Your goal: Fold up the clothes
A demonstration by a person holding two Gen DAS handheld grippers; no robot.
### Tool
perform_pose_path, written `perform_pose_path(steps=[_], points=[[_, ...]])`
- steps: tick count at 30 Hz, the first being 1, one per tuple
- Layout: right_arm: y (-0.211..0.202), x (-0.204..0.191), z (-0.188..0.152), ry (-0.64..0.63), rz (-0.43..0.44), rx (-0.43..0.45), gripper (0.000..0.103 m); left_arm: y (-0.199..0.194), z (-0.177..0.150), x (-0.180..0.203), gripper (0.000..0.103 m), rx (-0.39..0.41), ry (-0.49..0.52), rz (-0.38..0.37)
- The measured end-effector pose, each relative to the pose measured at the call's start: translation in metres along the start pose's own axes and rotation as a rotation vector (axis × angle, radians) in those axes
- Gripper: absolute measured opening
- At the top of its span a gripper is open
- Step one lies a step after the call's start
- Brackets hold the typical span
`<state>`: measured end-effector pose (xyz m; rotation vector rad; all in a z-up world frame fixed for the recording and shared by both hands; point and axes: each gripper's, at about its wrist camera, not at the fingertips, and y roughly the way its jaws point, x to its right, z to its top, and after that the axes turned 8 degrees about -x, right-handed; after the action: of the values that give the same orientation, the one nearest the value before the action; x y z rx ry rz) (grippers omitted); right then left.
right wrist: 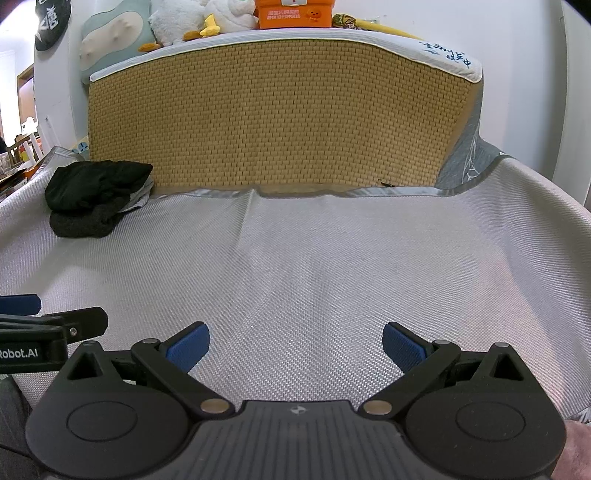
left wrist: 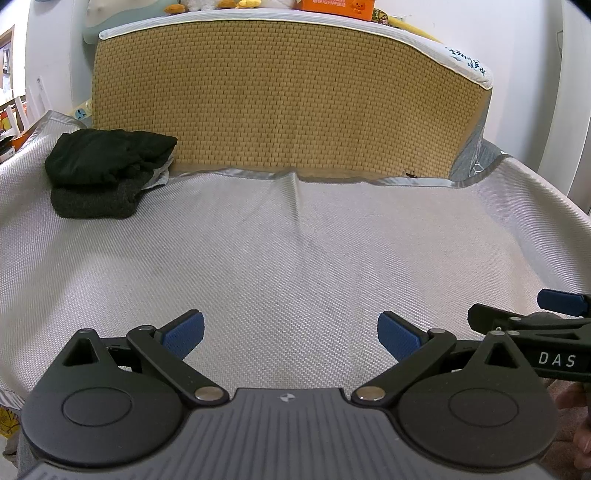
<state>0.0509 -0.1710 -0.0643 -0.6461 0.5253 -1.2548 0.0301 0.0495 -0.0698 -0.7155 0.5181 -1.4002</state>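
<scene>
A stack of folded dark clothes (left wrist: pixel 107 170) lies at the far left of the grey woven bed cover (left wrist: pixel 295 251), a black garment on top of a charcoal one, with a bit of light grey fabric showing between. The same stack of clothes (right wrist: pixel 94 192) shows far left in the right wrist view. My left gripper (left wrist: pixel 290 334) hovers open above the near part of the cover, nothing between its blue pads. My right gripper (right wrist: pixel 295 345) is open too, just as low and near. Each gripper's side shows at the edge of the other's view.
A tan woven mattress (left wrist: pixel 288 107) stands upright against the wall behind the bed cover (right wrist: pixel 314 266). On top of it sit plush toys (right wrist: pixel 192 18) and an orange box (right wrist: pixel 293 13). A crease runs down the cover from its far hem. White walls flank both sides.
</scene>
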Motion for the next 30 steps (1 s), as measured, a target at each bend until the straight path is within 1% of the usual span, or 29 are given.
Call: perform_pose_path(steps=[30], points=[[-0.0003,0.0012,0.0015,-0.004,0.0,0.001,0.101,-0.0003,-0.0012,0.0008,0.103,-0.002,0.0,-0.002]])
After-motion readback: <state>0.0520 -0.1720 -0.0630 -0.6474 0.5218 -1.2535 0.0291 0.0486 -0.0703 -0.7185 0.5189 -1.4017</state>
